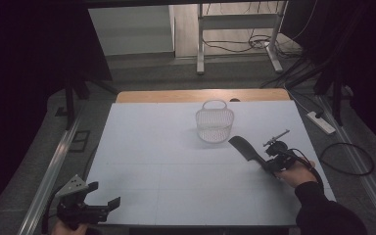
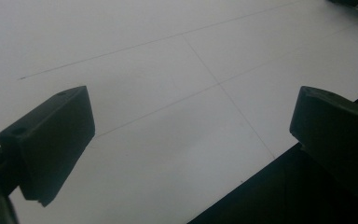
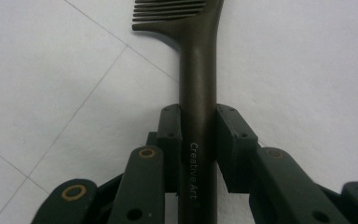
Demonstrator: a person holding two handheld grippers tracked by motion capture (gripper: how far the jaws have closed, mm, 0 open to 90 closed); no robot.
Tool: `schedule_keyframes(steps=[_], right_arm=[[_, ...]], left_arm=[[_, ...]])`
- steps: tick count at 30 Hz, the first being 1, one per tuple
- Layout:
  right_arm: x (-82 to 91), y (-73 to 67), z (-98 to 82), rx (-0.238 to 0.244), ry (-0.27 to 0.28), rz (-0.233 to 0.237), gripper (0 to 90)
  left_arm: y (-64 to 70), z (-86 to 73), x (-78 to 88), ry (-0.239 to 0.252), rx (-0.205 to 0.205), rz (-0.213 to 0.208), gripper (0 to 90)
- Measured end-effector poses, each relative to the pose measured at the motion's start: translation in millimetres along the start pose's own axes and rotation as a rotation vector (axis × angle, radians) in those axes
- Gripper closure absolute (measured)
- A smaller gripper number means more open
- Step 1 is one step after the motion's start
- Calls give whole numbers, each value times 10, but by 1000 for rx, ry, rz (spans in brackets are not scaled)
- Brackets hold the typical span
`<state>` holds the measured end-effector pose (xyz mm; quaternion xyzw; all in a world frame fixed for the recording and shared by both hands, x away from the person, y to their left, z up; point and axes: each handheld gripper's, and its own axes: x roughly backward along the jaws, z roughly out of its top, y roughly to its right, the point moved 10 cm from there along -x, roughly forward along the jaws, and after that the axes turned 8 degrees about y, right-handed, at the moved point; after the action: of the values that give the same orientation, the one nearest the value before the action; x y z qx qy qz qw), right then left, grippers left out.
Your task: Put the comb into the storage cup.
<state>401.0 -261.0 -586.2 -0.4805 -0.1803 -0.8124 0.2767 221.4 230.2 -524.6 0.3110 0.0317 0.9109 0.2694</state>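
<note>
Nearest, the left gripper (image 1: 100,208) idles at the table's (image 1: 176,171) front edge, jaws wide and empty. Right gripper (image 3: 198,140) is clamped on the comb's (image 3: 198,79) handle, head raised just beside the basket (image 1: 214,125). Likely it goes in there: keep the grip firm, lift the head over the rim before letting go

matt dark plastic comb (image 3: 198,74); white plastic mesh basket (image 1: 215,125); smooth matt white table (image 1: 166,166), bare wood edge.
</note>
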Motion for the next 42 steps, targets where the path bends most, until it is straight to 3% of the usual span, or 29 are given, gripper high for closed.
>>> schedule_keyframes(steps=[5, 17, 27, 42], right_arm=[[14, 7, -14, -38, 21, 13, 723], [131, -8, 9, -53, 88, 12, 723], [317, 0, 59, -64, 182, 9, 723], [595, 19, 73, -65, 312, -14, 723]], left_arm=[[-4, 1, -3, -4, 3, 0, 5], [-6, 22, -38, -14, 20, -15, 0], [66, 78, -131, -16, -16, -45, 0], [190, 231, -268, 11, -20, -147, 0]])
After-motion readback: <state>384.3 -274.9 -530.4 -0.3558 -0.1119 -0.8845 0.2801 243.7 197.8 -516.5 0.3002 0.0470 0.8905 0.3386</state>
